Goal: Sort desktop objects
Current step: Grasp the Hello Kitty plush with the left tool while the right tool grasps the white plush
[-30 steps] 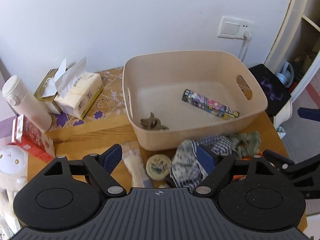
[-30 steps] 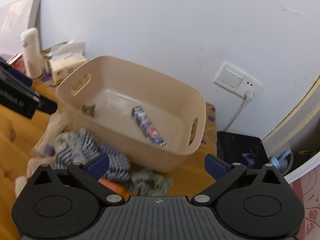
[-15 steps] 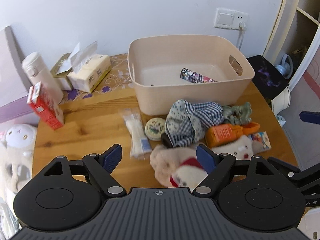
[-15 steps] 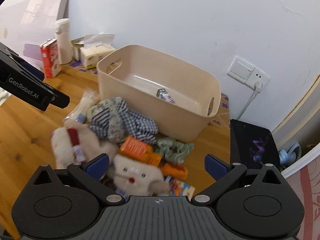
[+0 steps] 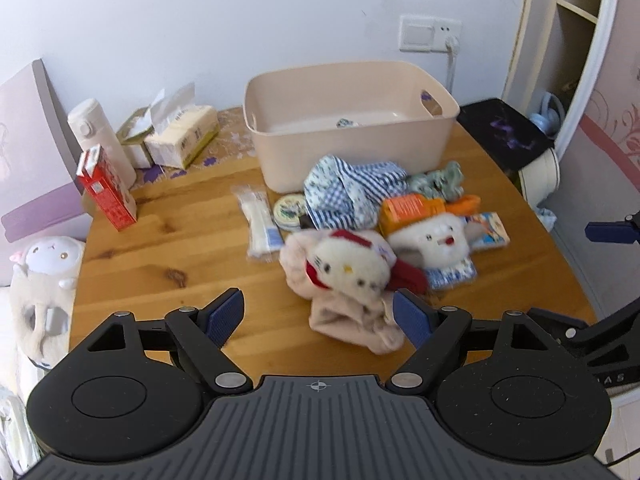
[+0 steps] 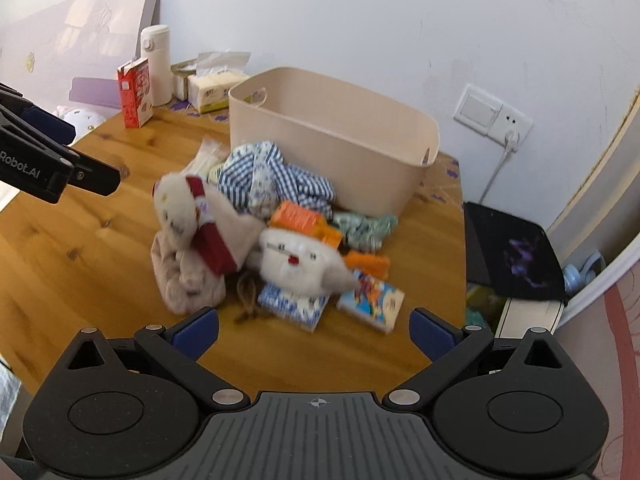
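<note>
Both spread wide and empty above the near edge of the table (image 5: 152,240), left claw (image 5: 320,316) nearer the pink plush (image 5: 344,276) lying just beyond its right finger, long axis running near-to-far, right claw (image 6: 316,330) nearer the booklets (image 6: 370,300).

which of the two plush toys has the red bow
The pinkish cat plush, the one nearer the open left gripper. Its red bow sits on its head. The white plush beside it, lying against the orange bottle, shows only a small red mouth.
</note>
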Action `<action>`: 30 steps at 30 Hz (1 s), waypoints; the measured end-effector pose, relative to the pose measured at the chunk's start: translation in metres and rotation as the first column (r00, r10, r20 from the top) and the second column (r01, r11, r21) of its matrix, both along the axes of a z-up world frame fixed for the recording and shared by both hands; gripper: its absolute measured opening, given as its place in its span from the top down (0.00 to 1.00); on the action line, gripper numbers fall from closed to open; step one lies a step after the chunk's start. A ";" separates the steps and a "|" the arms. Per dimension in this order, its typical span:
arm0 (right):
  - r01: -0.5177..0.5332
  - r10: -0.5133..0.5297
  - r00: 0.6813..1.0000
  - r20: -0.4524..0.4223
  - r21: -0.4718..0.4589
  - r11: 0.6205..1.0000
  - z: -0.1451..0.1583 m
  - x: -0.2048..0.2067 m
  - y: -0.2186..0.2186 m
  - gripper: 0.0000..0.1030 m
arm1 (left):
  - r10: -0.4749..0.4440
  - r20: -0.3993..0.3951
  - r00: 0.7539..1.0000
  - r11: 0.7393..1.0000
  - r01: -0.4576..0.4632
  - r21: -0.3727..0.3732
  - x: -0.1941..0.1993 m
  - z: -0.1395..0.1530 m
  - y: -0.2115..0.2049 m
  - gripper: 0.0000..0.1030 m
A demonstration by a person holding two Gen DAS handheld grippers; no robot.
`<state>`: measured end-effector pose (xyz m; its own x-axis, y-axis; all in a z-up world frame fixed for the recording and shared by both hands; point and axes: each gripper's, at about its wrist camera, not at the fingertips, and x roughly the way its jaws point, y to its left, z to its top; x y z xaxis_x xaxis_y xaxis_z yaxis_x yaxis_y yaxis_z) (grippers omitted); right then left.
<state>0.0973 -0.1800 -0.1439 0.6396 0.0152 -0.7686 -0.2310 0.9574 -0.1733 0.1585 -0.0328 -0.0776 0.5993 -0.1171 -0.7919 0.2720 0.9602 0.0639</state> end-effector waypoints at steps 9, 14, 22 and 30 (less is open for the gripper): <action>0.056 -0.056 0.997 -0.051 0.000 0.998 -0.024 -0.006 -0.010 0.00 | -0.023 -0.032 0.999 0.999 0.024 0.039 0.001 -0.026 -0.009 0.19; 0.088 -0.087 0.995 -0.052 0.009 0.996 -0.031 0.003 -0.014 0.00 | -0.031 -0.025 0.999 0.998 0.032 0.053 0.012 -0.035 -0.011 0.19; 0.131 -0.130 0.991 -0.040 0.030 0.991 -0.042 0.031 -0.014 0.00 | -0.034 -0.024 0.999 0.998 0.035 0.048 0.034 -0.051 -0.016 0.19; 0.179 -0.177 0.984 -0.033 0.080 0.981 -0.054 0.066 -0.013 0.00 | -0.090 -0.048 0.995 0.996 0.091 0.018 0.057 -0.064 -0.021 0.19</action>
<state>0.1629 -0.1930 -0.1976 0.6175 -0.0337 -0.7858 -0.0587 0.9943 -0.0888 0.2157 -0.0534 -0.1419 0.5492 -0.1530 -0.8216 0.3608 0.9302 0.0680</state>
